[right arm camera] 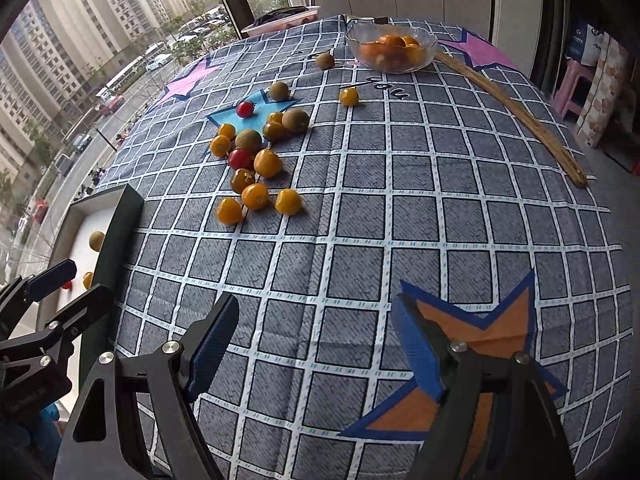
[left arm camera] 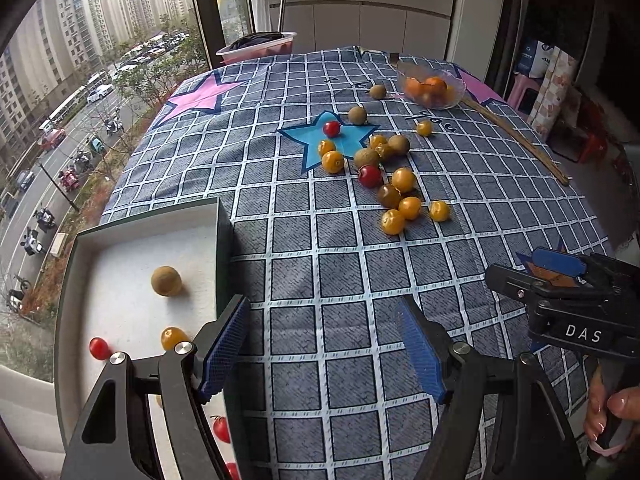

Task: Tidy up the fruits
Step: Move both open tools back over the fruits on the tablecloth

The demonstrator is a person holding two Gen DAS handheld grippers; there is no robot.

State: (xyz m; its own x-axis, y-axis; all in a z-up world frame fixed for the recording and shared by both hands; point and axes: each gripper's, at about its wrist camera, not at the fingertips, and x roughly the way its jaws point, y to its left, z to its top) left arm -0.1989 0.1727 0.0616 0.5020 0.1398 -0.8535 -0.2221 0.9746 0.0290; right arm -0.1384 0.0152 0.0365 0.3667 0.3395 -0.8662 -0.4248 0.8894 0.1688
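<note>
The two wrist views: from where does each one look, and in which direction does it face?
Left wrist: sits on the left gripper, beside the white box, facing the scattered fruits; the right gripper and a hand show.
Right wrist: sits on the right gripper, facing the same way; the left gripper shows.
Shared: fruits, box, glass bowl, wooden stick.

I see a bunch of small round fruits [left arm camera: 384,172] lying loose near the middle of the counter: yellow ones, brown ones and two red ones. A white box [left arm camera: 80,264] sits at the counter's left edge with a brown fruit [left arm camera: 166,281], a yellow one [left arm camera: 173,338] and a red one [left arm camera: 99,348] inside. A glass bowl [right arm camera: 430,46] of orange fruits stands at the far edge.
</note>
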